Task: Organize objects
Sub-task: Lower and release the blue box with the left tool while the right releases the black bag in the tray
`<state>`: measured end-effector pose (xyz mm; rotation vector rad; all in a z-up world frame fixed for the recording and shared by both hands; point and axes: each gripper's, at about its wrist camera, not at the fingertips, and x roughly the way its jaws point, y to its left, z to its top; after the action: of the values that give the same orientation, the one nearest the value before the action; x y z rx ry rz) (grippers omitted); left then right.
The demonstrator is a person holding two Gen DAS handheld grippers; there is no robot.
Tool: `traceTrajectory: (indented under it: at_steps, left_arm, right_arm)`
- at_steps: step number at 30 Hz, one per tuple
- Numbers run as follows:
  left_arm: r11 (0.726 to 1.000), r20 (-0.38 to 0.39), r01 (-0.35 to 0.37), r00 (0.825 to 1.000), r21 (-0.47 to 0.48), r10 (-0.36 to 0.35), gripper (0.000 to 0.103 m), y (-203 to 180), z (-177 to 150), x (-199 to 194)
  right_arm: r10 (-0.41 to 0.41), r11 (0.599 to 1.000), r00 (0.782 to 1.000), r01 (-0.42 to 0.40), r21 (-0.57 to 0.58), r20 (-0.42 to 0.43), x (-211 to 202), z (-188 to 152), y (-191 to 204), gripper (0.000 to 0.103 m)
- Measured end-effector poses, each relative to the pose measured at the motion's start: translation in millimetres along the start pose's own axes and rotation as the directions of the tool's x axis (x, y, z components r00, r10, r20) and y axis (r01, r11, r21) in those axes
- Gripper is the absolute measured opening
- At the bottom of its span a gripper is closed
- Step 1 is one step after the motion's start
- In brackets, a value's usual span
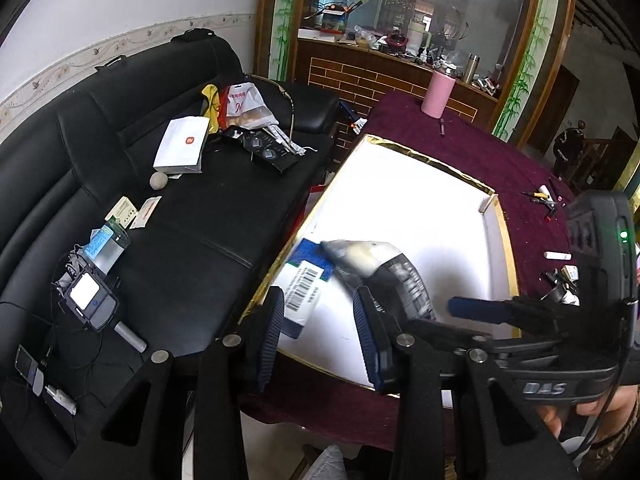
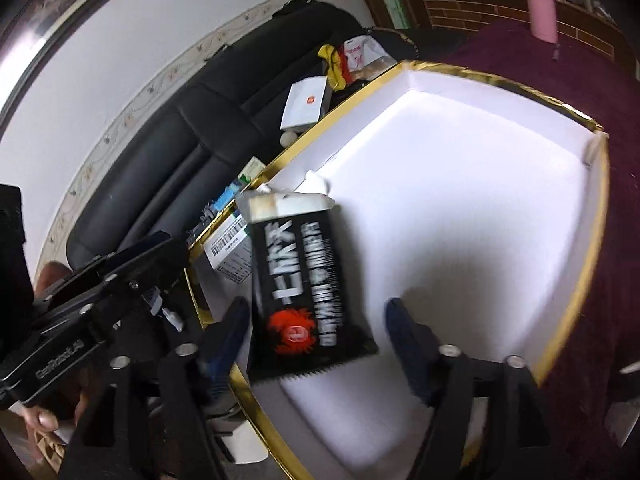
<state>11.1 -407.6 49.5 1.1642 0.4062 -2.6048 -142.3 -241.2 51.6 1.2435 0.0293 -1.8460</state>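
Observation:
A wide white tray with a gold rim (image 1: 420,157) (image 2: 576,114) lies on the maroon table. In its near left corner sits a blue and white barcode box (image 1: 302,294) (image 2: 229,249). A black snack packet with a red emblem (image 2: 298,284) (image 1: 390,270) lies partly over that box. My right gripper (image 2: 316,308) is open around the packet's lower end, its pads clear of it. One of its fingers (image 1: 476,309) shows in the left wrist view. My left gripper (image 1: 320,298) hovers open over the tray's near left corner and holds nothing.
A black sofa (image 1: 208,216) left of the table carries a white box (image 1: 182,146), a bottle (image 1: 106,246), snack bags and gadgets. On the maroon cloth (image 1: 472,152) stand a pink tumbler (image 1: 438,94) and small tools (image 1: 542,198). A hand (image 2: 44,416) grips the left gripper's handle.

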Motion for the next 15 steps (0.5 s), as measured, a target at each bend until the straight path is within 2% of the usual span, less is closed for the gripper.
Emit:
traceTrajectory:
  at_steps: [6,15]
  left_arm:
    - [1.0,0.004,0.016,1.0,0.018,-0.016,0.035,-16.6,1.5,-4.8]
    - [0.985,-0.06,0.148,0.988,0.085,-0.143,0.035,-71.9,-9.7,5.4]
  right_arm:
    - [-0.013,1.0,0.997,0.011,0.017,0.076,-34.8,-6.8,-10.8,0.084]
    - [-0.069,0.994,0.979,0.052,0.095,0.193,-89.0,-21.8,-40.1,0.086]
